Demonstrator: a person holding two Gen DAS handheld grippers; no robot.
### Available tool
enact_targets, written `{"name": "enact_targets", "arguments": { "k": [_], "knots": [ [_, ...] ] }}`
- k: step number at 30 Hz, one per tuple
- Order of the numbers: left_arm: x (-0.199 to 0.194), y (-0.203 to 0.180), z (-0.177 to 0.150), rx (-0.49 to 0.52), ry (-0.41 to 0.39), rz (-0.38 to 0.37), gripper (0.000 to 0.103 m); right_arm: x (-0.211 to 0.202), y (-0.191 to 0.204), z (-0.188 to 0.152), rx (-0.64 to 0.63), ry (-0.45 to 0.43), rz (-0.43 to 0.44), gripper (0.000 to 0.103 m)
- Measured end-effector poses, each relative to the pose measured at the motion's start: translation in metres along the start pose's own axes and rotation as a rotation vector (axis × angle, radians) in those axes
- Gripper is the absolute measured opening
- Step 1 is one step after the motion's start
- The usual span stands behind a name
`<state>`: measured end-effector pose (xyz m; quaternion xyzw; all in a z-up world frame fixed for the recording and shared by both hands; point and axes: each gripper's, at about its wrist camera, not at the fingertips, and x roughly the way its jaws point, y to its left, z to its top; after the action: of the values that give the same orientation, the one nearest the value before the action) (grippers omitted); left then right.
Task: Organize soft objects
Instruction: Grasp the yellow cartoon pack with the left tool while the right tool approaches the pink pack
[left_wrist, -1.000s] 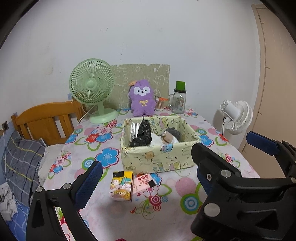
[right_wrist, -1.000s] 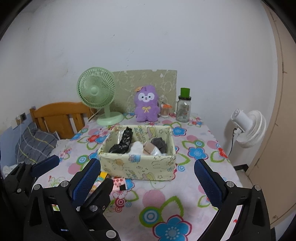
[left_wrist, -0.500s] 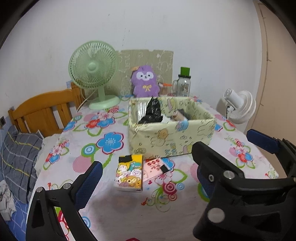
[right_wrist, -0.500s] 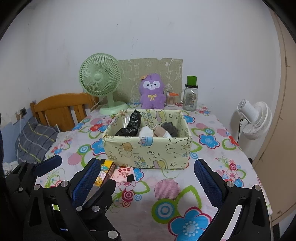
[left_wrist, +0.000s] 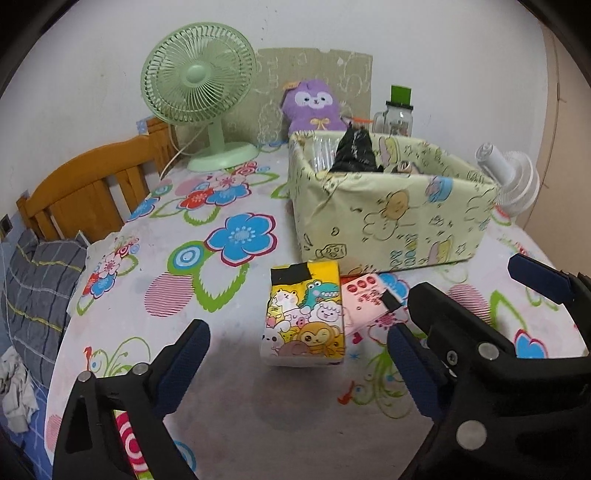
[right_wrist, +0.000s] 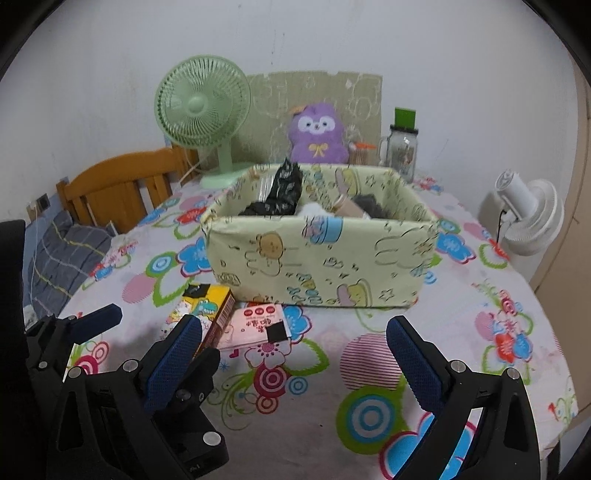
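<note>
This is a lived-in room of a home, most likely a bedroom or small living space. A table with a bright flowered cloth (right_wrist: 369, 369) stands against a plain white wall, carrying a green desk fan (left_wrist: 199, 92), a purple plush toy (right_wrist: 317, 134), a glass jar with a green lid (right_wrist: 403, 147) and a cartoon-print fabric box (right_wrist: 317, 262) with soft items in it. Beside the table are a wooden headboard (left_wrist: 88, 192) with grey checked bedding (left_wrist: 33, 288), and a white fan (right_wrist: 528, 218) stands near a wooden door.
</note>
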<state>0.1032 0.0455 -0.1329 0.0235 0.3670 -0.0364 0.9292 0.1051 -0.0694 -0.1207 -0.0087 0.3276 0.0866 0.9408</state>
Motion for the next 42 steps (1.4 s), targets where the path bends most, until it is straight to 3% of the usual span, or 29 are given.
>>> {"name": "enact_targets", "arguments": {
  "k": [13,17,26,38,42],
  "knots": [
    [0.036,-0.001,0.000,0.021,0.090,-0.023,0.068,0.035,0.002,-0.001,-0.008,0.078,0.001,0.099],
    [0.038,-0.005,0.001,0.033,0.094,-0.054,0.051,0.040,0.000,-0.001,0.002,0.089,0.004,0.099],
    [0.036,-0.013,0.000,0.062,0.100,-0.052,0.045,0.040,-0.004,-0.003,-0.003,0.097,0.004,0.099],
    [0.016,-0.028,-0.016,0.075,0.111,-0.094,0.045,0.026,-0.007,-0.011,-0.011,0.097,0.031,0.099],
    [0.006,-0.029,-0.017,0.079,0.089,-0.077,0.045,0.021,-0.007,-0.012,-0.014,0.089,0.035,0.099]
  ]
}}
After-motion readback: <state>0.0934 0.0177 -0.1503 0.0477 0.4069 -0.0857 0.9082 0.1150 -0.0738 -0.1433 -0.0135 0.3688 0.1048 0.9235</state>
